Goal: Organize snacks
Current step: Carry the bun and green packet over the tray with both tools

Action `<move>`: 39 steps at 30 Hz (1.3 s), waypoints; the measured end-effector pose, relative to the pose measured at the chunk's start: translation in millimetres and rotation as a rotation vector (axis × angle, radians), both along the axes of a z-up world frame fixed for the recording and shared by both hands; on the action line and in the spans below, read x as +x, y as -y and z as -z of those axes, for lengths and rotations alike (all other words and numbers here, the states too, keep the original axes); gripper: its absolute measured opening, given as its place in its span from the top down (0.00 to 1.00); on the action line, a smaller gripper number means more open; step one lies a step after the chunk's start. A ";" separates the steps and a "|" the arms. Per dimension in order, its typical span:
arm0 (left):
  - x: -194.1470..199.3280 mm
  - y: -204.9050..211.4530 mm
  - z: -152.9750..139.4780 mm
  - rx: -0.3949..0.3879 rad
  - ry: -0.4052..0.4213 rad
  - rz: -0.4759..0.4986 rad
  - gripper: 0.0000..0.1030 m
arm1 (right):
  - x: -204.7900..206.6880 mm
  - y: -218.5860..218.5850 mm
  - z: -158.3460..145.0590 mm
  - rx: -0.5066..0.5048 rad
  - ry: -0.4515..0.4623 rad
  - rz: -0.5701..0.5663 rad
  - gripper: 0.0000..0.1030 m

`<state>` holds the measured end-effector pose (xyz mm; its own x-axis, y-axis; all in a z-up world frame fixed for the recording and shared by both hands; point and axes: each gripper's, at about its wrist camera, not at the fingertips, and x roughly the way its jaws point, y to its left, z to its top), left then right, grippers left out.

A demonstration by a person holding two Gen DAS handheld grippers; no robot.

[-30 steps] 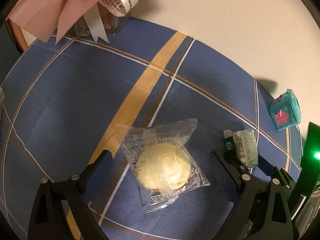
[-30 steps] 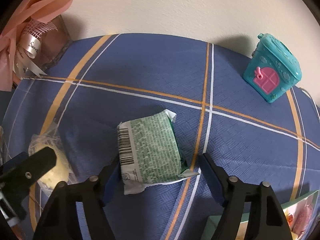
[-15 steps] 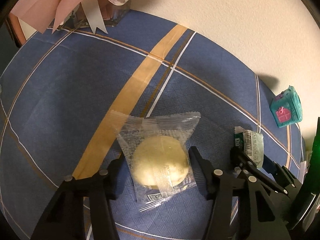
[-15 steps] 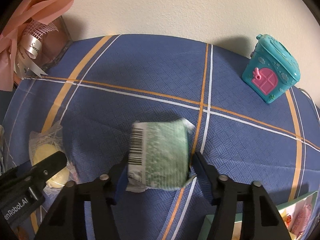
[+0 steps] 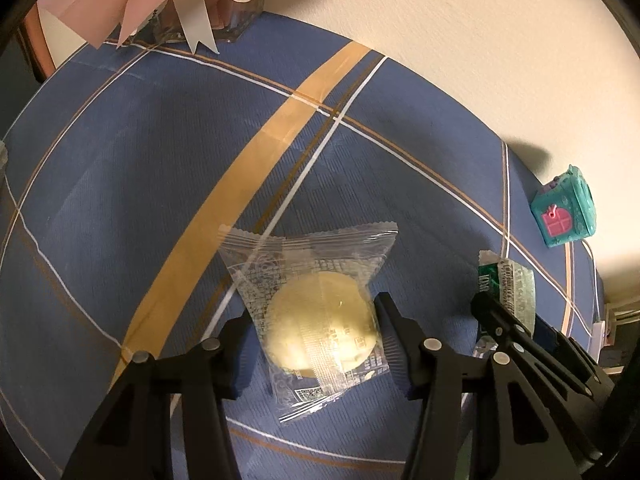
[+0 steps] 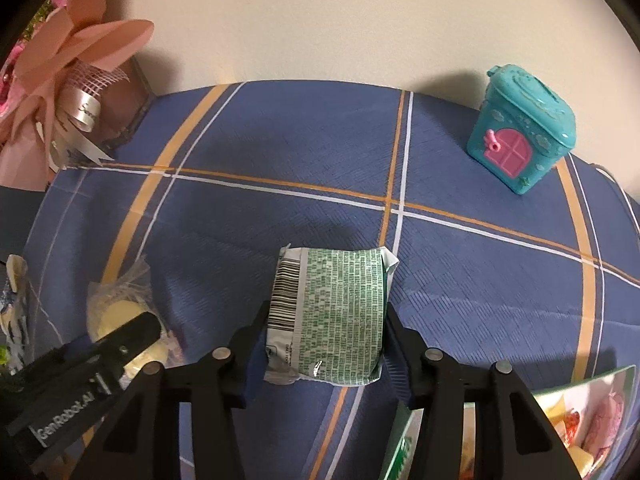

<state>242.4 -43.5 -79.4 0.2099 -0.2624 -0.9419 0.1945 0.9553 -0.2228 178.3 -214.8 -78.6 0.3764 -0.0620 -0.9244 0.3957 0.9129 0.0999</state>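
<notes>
Left wrist view: clear-wrapped pastry point(image 5: 320, 328) squeezed between left fingers point(image 5: 240, 336); green packet point(image 6: 328, 316) likewise between right fingers point(image 6: 394, 332).

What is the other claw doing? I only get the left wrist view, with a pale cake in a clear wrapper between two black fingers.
Observer: The right gripper is shut on a green-printed packet; a barcode runs down the packet's left end.
Operator: Is anything else lying near it?
Observer: Yes. A green-edged package with pictures of sweets shows in the lower right corner, just past the right finger.
</notes>
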 end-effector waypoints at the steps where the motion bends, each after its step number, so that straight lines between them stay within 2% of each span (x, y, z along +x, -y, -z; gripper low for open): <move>1: -0.8 -0.3 -0.7 -0.001 -0.001 -0.002 0.46 | -3.1 -0.4 -2.0 0.001 0.000 0.002 0.48; 11: -22.7 -17.8 -13.5 -0.032 0.004 -0.069 0.46 | -40.7 -6.8 -18.8 0.032 0.035 0.033 0.48; 18: -53.6 -17.6 -24.8 -0.046 0.022 -0.098 0.46 | -71.8 -10.1 -33.9 0.050 0.054 0.088 0.48; 39: -128.3 -0.9 -72.8 -0.069 0.101 -0.033 0.46 | -160.2 -10.8 -80.5 0.050 0.136 0.178 0.48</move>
<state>114.1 -42.6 -6.6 0.3121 -0.3172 -0.8955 0.1877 0.9446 -0.2692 18.1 -204.0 1.9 0.4852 -0.0944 -0.8693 0.5301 0.8224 0.2066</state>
